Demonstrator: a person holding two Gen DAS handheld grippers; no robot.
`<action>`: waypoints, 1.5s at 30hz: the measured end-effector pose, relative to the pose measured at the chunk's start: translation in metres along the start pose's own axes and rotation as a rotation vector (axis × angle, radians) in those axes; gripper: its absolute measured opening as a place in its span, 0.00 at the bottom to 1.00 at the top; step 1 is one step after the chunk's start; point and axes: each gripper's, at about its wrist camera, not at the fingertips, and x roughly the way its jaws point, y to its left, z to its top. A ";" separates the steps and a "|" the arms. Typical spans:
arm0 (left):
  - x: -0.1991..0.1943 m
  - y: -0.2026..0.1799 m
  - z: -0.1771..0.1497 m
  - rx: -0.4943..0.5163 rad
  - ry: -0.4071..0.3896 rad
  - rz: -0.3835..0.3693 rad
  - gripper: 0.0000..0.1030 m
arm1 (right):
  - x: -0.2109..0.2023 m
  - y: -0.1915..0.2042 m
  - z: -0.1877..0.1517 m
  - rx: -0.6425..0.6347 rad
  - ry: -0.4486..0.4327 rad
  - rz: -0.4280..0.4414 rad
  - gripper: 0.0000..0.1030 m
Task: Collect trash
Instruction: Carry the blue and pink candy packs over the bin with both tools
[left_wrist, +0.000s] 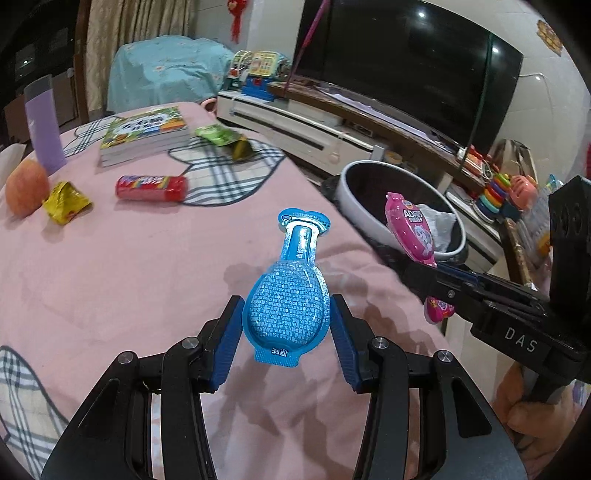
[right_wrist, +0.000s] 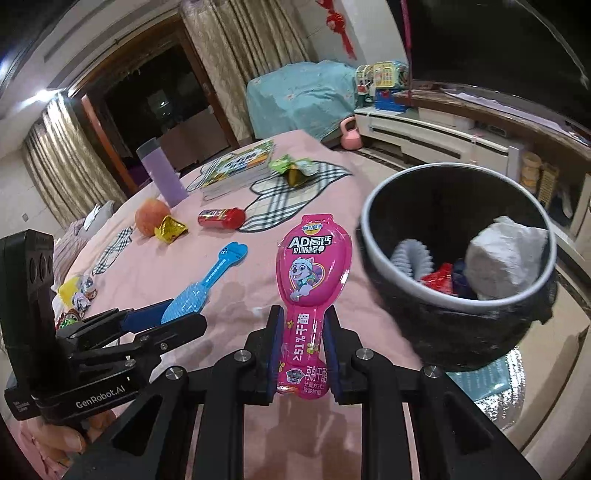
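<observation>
My left gripper (left_wrist: 286, 302) is shut on a blue spoon-shaped snack wrapper (left_wrist: 290, 288), held above the pink tablecloth; it also shows in the right wrist view (right_wrist: 201, 286). My right gripper (right_wrist: 302, 321) is shut on a pink spoon-shaped cheese-stick wrapper (right_wrist: 308, 273), held upright near the table's edge; the wrapper shows in the left wrist view (left_wrist: 410, 229) too. A round trash bin (right_wrist: 458, 310) with a white rim stands just off the table's right edge, holding crumpled paper and wrappers; it also shows in the left wrist view (left_wrist: 358, 199).
On the table (left_wrist: 110, 266) lie a red tube (left_wrist: 151, 187), a gold wrapper (left_wrist: 65, 202), a green wrapper (left_wrist: 218, 136), a peach (left_wrist: 26, 192), a purple bottle (left_wrist: 43, 123) and books (left_wrist: 146, 133). More wrappers (right_wrist: 79, 291) lie at the left edge. A TV stand (left_wrist: 332, 129) is behind.
</observation>
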 end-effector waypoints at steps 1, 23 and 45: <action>0.000 -0.003 0.001 0.004 -0.001 -0.003 0.45 | -0.003 -0.004 0.000 0.003 -0.005 -0.006 0.20; 0.016 -0.062 0.036 0.107 -0.019 -0.051 0.45 | -0.036 -0.074 0.015 0.071 -0.066 -0.093 0.20; 0.054 -0.103 0.071 0.170 -0.005 -0.055 0.45 | -0.027 -0.116 0.040 0.076 -0.037 -0.155 0.20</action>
